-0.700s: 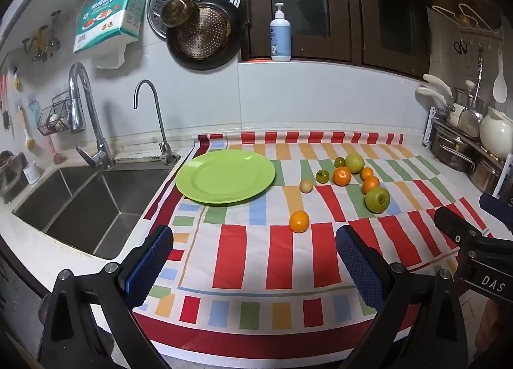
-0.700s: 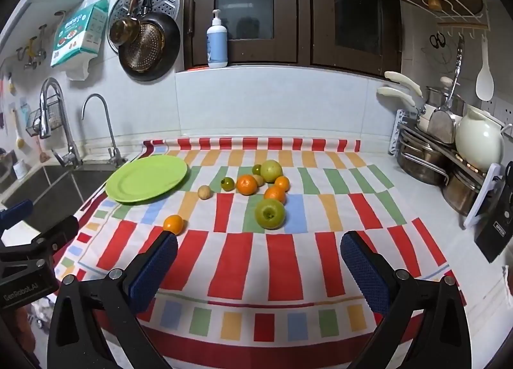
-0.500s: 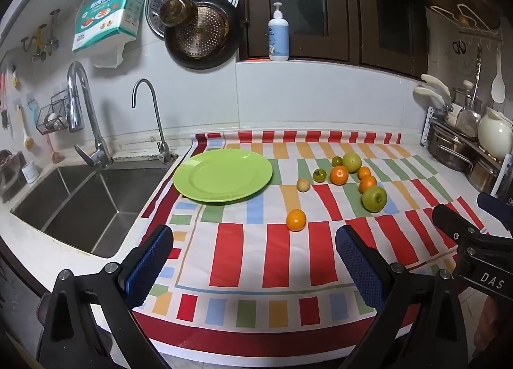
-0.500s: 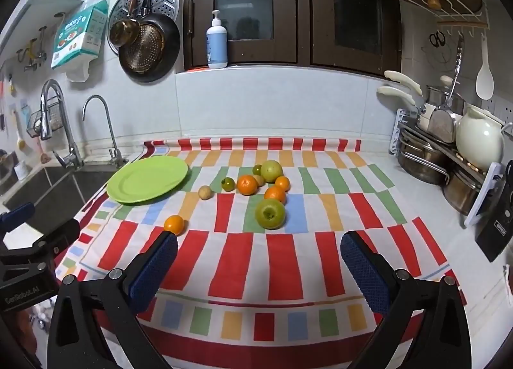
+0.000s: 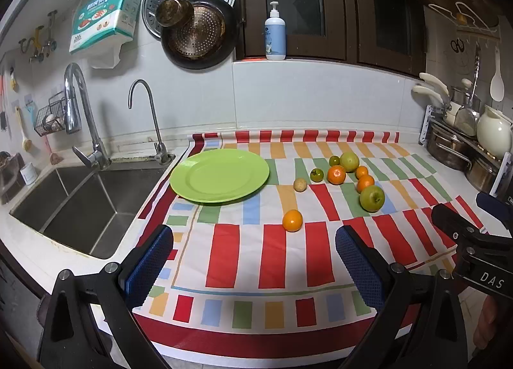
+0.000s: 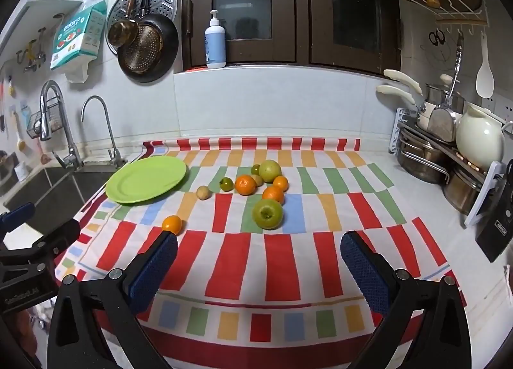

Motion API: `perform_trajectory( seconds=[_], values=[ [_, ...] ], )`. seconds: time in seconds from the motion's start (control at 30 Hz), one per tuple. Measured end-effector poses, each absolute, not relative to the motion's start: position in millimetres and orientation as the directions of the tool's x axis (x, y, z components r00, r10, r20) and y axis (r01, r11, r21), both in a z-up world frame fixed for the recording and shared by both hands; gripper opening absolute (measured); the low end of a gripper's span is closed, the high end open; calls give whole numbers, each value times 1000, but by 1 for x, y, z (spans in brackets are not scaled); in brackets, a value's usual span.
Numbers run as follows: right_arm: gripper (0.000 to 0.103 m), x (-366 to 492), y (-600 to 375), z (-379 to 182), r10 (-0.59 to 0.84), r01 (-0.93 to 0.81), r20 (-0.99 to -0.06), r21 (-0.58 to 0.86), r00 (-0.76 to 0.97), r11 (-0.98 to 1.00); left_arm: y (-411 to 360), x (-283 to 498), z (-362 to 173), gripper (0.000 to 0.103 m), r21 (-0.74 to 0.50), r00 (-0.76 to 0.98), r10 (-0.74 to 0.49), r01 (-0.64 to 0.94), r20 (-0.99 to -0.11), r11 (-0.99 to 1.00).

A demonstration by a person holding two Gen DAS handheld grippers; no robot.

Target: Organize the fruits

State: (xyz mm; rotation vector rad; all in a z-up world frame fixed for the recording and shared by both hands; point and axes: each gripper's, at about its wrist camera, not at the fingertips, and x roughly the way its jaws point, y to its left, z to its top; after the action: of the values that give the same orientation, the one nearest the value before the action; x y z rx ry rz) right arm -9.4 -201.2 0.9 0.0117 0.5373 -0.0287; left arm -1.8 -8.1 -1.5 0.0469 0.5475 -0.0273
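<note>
Both grippers angled downward over the near edge of the striped cloth (image 5: 275,260), side by side. Left gripper (image 5: 255,260): jaws spread wide, nothing between the blue pads (image 5: 149,261). Right gripper (image 6: 259,261): jaws likewise spread wide and empty; its black frame shows at the right margin of the left view. Just beyond the left gripper's fingers, slightly right of centre between them, a lone small orange (image 5: 292,220) on the cloth; in the right view it sits just past the tip of that gripper's left finger. Farther ahead of the right gripper's fingers, roughly centred, a green apple (image 6: 267,214), touching or nearly touching an orange (image 6: 273,194) behind it. Beyond that, a loose cluster: more oranges, small green fruits, a tan round fruit (image 6: 204,192), a pale green fruit (image 6: 270,171) at the back. Ahead and left of both grippers' fingers, a green plate (image 5: 220,175), empty, at the cloth's left side next to the sink (image 5: 80,202).
</note>
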Motion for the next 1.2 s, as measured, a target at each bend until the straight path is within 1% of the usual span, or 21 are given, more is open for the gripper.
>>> perform_trajectory(
  seconds=[1.2],
  values=[
    [103, -7, -199, -2, -12, 16, -520, 3, 854, 1000, -9, 2, -5, 103, 37, 853, -10, 34, -522, 999]
  ],
)
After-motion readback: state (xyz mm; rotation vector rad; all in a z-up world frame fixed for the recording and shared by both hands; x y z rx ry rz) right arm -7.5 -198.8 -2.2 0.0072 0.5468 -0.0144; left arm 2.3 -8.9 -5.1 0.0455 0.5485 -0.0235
